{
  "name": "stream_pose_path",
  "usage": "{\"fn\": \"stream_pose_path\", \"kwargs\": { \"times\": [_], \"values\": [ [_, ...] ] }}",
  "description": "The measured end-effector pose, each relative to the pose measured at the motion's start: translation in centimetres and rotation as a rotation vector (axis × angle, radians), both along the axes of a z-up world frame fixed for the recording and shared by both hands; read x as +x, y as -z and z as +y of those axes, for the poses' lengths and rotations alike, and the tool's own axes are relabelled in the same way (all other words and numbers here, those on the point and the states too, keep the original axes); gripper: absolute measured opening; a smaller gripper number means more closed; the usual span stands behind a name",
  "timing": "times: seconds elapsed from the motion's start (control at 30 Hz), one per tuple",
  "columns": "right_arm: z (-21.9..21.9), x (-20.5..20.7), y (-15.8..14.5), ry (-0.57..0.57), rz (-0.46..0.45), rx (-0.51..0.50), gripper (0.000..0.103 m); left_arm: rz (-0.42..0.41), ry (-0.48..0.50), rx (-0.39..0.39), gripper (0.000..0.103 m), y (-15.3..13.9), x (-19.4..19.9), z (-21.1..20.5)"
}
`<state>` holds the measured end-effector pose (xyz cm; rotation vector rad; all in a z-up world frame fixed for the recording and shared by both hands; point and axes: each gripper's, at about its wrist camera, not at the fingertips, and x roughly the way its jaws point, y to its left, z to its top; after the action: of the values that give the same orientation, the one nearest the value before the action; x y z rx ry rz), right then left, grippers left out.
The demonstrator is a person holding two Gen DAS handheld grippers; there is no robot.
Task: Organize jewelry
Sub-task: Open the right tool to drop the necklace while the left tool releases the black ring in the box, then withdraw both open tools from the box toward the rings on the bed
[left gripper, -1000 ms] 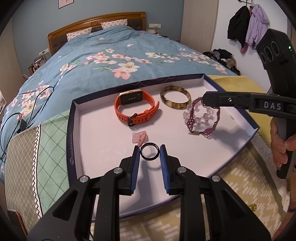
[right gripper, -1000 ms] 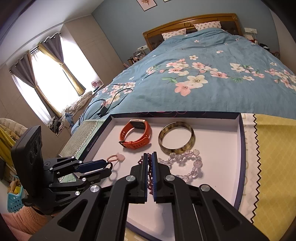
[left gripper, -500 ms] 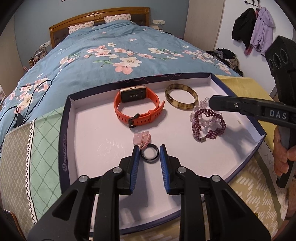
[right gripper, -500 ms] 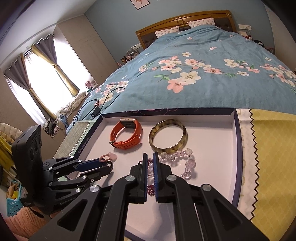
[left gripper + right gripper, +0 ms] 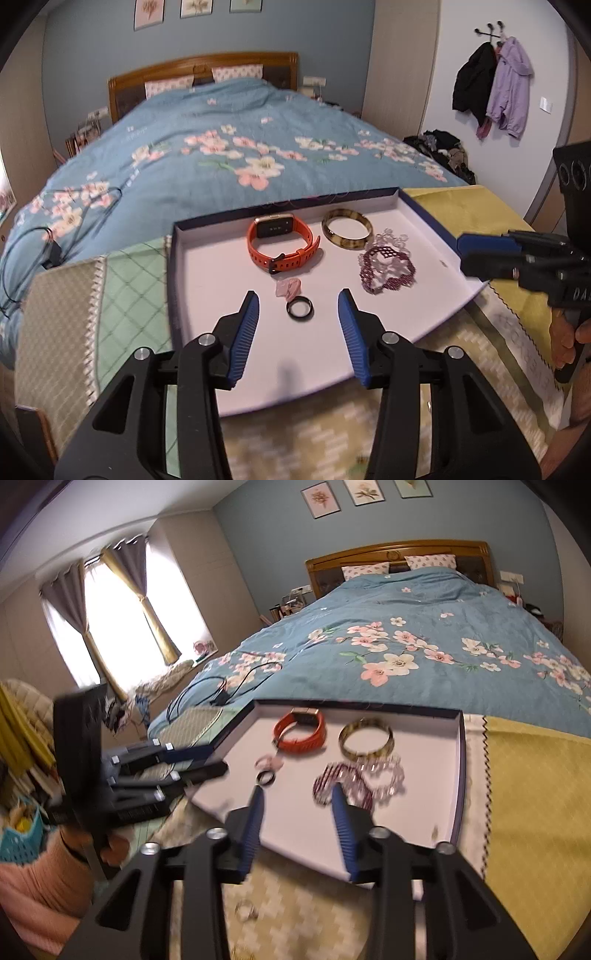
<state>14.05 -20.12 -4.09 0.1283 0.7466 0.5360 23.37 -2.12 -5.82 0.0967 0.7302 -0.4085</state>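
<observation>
— Five pieces lie in the shallow tray (image 5: 173, 266), none gripped. Why so spread?

— Sorted by kind, I'd judge. Orange watch (image 5: 282, 245) and tortoiseshell bangle (image 5: 346, 230) sit side by side near the far wall; beaded bracelets (image 5: 386, 266) overlap in a heap to the right.

— And the black ring (image 5: 300, 307)?

— Flat on the tray floor, just beside the pink charm (image 5: 288, 287). Left gripper (image 5: 297, 321) hangs behind it, fingers spread wide, touching nothing.

— Right gripper (image 5: 297, 808)?

— Fingers parted too, empty, near the tray's front edge. Its view is blurred.

— Anything left out?

— Something small and metallic (image 5: 246, 912) lies on the cloth outside the tray; too blurred to name.
</observation>
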Motion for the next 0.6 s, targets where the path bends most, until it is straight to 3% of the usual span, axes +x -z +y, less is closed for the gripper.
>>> {"fn": "stream_pose_path", "kwargs": {
  "times": [0.23, 0.6],
  "values": [
    [0.8, -4.0, 2.1, -0.065, 0.068, -0.054, 0.037, -0.024, 0.004, 0.005, 0.046, -0.4, -5.2, 2.4],
    [1.5, -7.8, 5.1, -0.082, 0.137, -0.109, 0.037, 0.05, 0.056, 0.012, 0.05, 2.7, -11.3, 4.2]
  ]
}}
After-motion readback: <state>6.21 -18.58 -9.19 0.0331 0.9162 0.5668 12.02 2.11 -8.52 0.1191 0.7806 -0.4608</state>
